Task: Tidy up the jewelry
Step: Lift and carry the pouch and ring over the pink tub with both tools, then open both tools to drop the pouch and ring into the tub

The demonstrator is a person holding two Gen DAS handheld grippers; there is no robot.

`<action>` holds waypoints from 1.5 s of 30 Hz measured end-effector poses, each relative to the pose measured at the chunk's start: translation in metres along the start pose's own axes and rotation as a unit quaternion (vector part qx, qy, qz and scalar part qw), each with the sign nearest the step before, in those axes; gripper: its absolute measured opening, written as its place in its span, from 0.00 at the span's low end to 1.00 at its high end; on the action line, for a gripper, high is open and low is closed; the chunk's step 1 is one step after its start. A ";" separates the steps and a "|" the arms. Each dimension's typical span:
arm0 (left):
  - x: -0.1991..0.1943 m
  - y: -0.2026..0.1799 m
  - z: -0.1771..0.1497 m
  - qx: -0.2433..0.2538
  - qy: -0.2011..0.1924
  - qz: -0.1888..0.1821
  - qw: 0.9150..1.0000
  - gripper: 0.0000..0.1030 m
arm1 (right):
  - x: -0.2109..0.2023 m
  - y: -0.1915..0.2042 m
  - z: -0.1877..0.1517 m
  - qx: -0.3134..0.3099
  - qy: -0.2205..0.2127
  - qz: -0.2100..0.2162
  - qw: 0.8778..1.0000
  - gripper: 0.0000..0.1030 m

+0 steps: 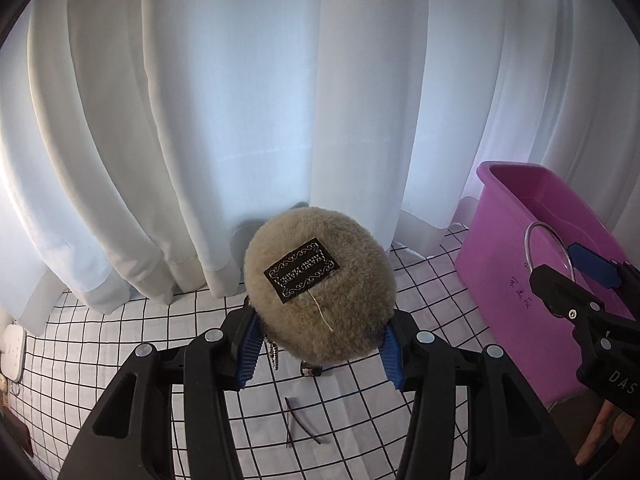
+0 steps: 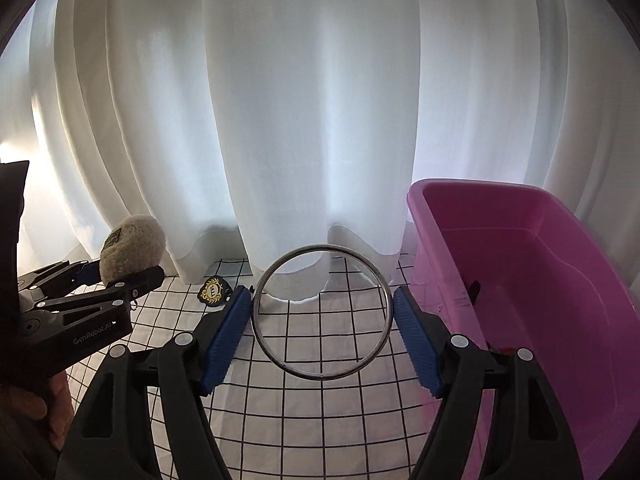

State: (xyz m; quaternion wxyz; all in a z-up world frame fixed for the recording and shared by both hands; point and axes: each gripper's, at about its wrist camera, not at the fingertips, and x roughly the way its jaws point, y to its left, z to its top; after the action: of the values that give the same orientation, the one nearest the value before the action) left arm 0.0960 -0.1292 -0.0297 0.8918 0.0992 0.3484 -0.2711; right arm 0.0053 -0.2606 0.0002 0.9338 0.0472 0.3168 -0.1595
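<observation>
Blue-padded jaws of the left gripper (image 1: 320,344) close on a round tan fluffy pom-pom with a black patterned label (image 1: 318,294), held clear above the white cloth with a black grid (image 1: 352,420); a short bead chain hangs beneath the fur. On that cloth below it lie a thin dark bent strip (image 1: 298,420) and a small dark clasp-like piece (image 1: 311,370), too small to identify. The right gripper (image 2: 322,336) stands fairly wide, its ribbed blue pads pressing the two sides of a plain thin metal bangle (image 2: 322,312), also lifted off the cloth. A black badge with a gold wreath (image 2: 214,291) rests on the grid farther back, near the hem of the white curtain (image 2: 300,120). To the right stands the pink plastic tub (image 2: 532,276), with a small dark item and something reddish already inside.

Both pieces look to be mid-carry toward the tub. Next, the bangle needs bringing over the near rim before the jaws part; the pom-pom follows, its chain kept clear of the rim.
</observation>
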 end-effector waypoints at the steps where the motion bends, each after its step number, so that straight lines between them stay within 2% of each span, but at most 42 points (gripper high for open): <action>1: -0.003 -0.009 0.004 0.005 -0.004 -0.006 1.000 0.47 | -0.007 -0.007 0.002 0.002 -0.005 -0.004 1.000 0.68; 9: -0.020 -0.091 0.030 0.040 -0.028 -0.061 0.997 0.47 | -0.057 -0.070 0.007 0.030 -0.036 -0.047 0.998 0.68; 16: -0.026 -0.161 0.047 0.062 -0.035 -0.103 0.992 0.47 | -0.087 -0.136 -0.001 0.063 -0.038 -0.089 0.993 0.68; 20: -0.019 -0.201 0.054 0.077 -0.024 -0.123 0.989 0.47 | -0.089 -0.175 -0.010 0.090 -0.021 -0.103 0.990 0.68; 26: 0.006 -0.249 0.054 0.101 0.009 -0.134 0.986 0.47 | -0.083 -0.214 -0.025 0.112 0.007 -0.097 0.989 0.68; 32: 0.036 -0.265 0.047 0.097 0.050 -0.131 0.985 0.47 | -0.058 -0.229 -0.027 0.117 0.035 -0.081 0.989 0.68; 36: 0.046 -0.271 0.041 0.097 0.062 -0.127 0.985 0.47 | -0.046 -0.231 -0.027 0.115 0.044 -0.073 0.990 0.68; 45: 0.060 -0.276 0.037 0.088 0.086 -0.123 0.985 0.58 | -0.036 -0.240 -0.029 0.119 0.052 -0.072 0.989 0.69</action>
State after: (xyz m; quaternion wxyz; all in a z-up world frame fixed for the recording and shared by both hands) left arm 0.0010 -0.3978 -0.0396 0.8062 0.1567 0.4080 -0.3988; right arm -0.1170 -0.4720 0.0023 0.8900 0.1431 0.3461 -0.2600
